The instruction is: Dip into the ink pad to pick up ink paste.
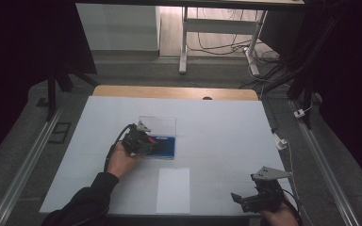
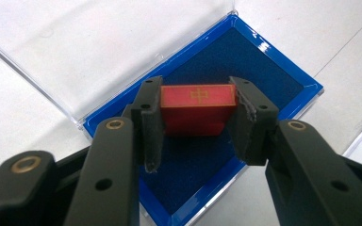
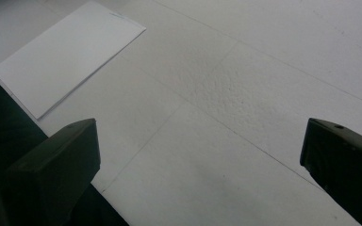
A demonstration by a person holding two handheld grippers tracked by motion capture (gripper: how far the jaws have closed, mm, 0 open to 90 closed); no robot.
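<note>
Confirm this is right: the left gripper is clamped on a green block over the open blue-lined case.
Not quite: the block is red, not green, as the left gripper view shows. The left gripper is clamped on it over the open blue-lined case.

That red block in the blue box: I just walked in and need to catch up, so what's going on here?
A person works at a white table with a gripper in each hand. The left gripper is shut on the red block, holding it over the blue-lined tray of an open clear case. The right gripper hangs open near the table's front edge, holding nothing. A white sheet lies nearby.
</note>
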